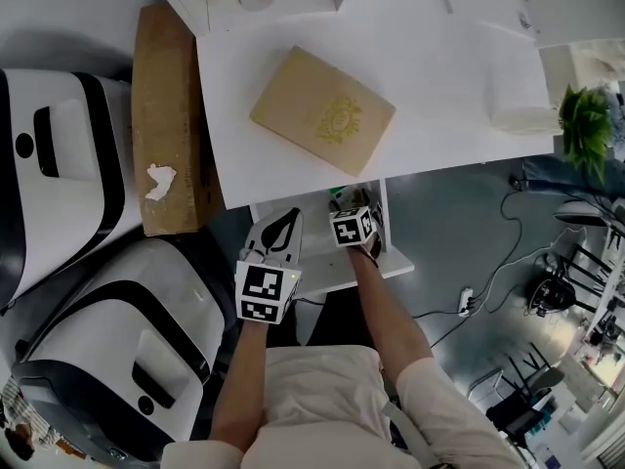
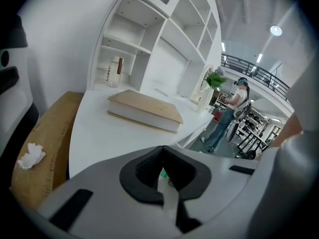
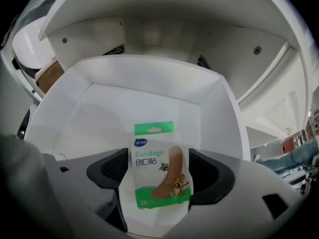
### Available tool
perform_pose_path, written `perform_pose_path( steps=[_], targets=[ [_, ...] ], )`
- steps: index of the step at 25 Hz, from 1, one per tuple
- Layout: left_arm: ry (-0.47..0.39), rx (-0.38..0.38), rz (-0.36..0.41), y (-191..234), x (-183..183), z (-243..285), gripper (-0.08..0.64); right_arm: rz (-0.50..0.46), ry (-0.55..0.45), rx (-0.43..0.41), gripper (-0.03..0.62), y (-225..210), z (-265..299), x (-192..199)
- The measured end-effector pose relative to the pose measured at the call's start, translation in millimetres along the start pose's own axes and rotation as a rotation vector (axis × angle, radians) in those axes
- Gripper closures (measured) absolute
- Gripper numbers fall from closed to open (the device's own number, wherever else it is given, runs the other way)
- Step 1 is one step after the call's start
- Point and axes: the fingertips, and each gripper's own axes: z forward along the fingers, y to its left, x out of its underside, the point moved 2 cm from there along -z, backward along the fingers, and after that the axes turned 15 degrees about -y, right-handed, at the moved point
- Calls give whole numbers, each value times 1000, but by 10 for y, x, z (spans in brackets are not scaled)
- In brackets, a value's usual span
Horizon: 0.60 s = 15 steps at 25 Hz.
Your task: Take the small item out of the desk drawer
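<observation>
A white desk (image 1: 430, 76) is seen from above, with a white drawer (image 1: 395, 259) pulled open under its front edge. The person's two arms reach down to the drawer, a gripper in each hand.

The right gripper (image 1: 354, 227) is over the open drawer. In the right gripper view its two dark pads are closed on a small flat bandage packet (image 3: 156, 176), white and green with a picture of a tan plaster strip and a cartoon mouse. The packet stands upright between the pads, its green top strip above them. Behind it lie the white floor and walls of the drawer (image 3: 94, 108). Whether the packet's lower edge touches the drawer floor cannot be told.

The left gripper (image 1: 276, 245) is at the drawer's left front corner, just beside the right one. In the left gripper view its dark jaw tips meet, with nothing held between them.

On the desk top lies a closed tan hardcover book (image 1: 322, 110), flat and turned at an angle. At the back of the desk stands a white shelf unit (image 2: 164, 29). One low left compartment holds an upright white bottle with a brown cap (image 2: 115, 71).

A long brown cardboard box (image 1: 168, 96) lies against the desk's left side, with a crumpled white tissue (image 1: 159, 182) on top.
</observation>
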Motion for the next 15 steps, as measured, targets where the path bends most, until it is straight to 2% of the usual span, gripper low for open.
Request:
perform_pose_path(
  steps=[8,15],
  targets=[
    [-1,-33,-14,101,79,-53,543,89,6,-41,216,-7,57,40],
    [-1,-12,-9,19,75,-19,543,18,30,-82,227,45,54,24]
  ],
)
